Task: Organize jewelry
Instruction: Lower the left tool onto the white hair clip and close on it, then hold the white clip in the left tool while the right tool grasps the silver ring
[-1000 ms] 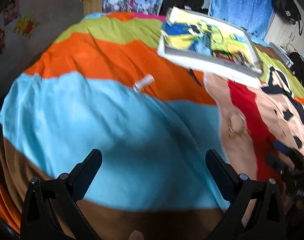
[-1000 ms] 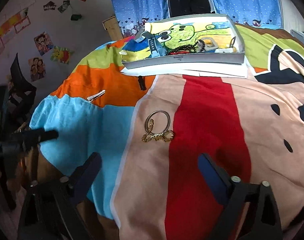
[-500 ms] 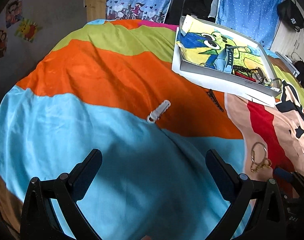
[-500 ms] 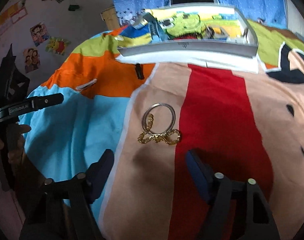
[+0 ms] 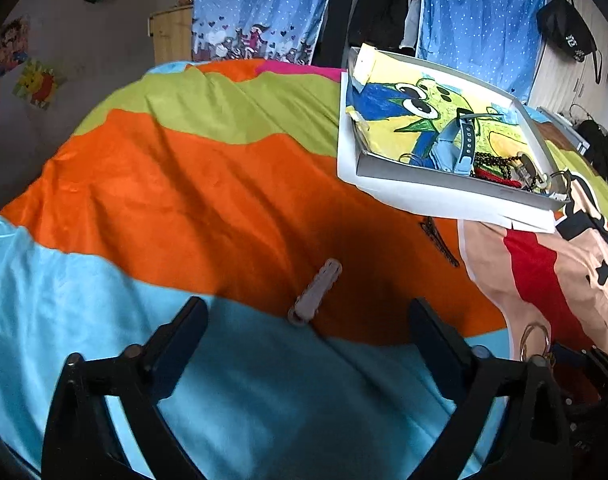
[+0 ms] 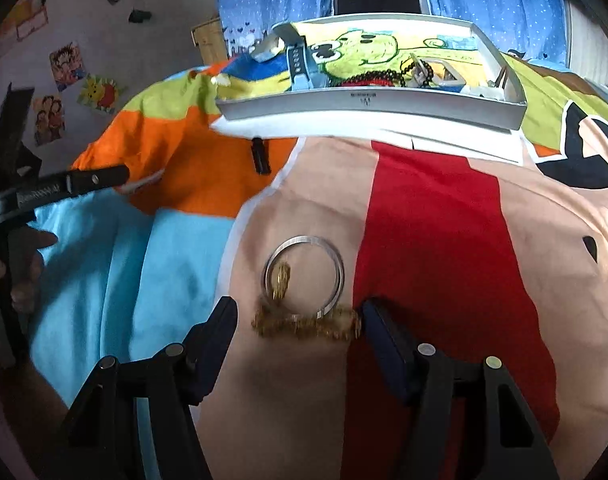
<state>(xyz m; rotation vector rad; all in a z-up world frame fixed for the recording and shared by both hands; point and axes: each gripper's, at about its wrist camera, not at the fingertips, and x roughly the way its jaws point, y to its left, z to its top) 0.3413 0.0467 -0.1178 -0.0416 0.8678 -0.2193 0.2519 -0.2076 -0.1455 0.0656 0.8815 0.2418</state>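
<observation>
A pale hair clip (image 5: 316, 290) lies on the orange and blue bedspread, right at the fingertips of my left gripper (image 5: 308, 318). The left jaws are closing but stand wide, clear of the clip. My right gripper (image 6: 297, 322) straddles a gold chain (image 6: 304, 325) that overlaps a silver bangle (image 6: 304, 270). Its jaws are closing with the chain between them; the right fingertip is at the chain's end and the left is still off it. A grey tray (image 6: 368, 108) lined with a cartoon drawing holds a blue watch (image 6: 299, 66) and dark beads (image 6: 376, 77).
A black hair clip (image 5: 440, 240) lies on the orange stripe just in front of the tray (image 5: 444, 178). A finger of the left gripper (image 6: 83, 180) and a hand show at the left edge of the right wrist view. Blue curtains hang behind the bed.
The left gripper has moved forward and down until the pale clip sits at its fingertips. The right gripper has sunk over the gold chain, its jaws much narrower.
</observation>
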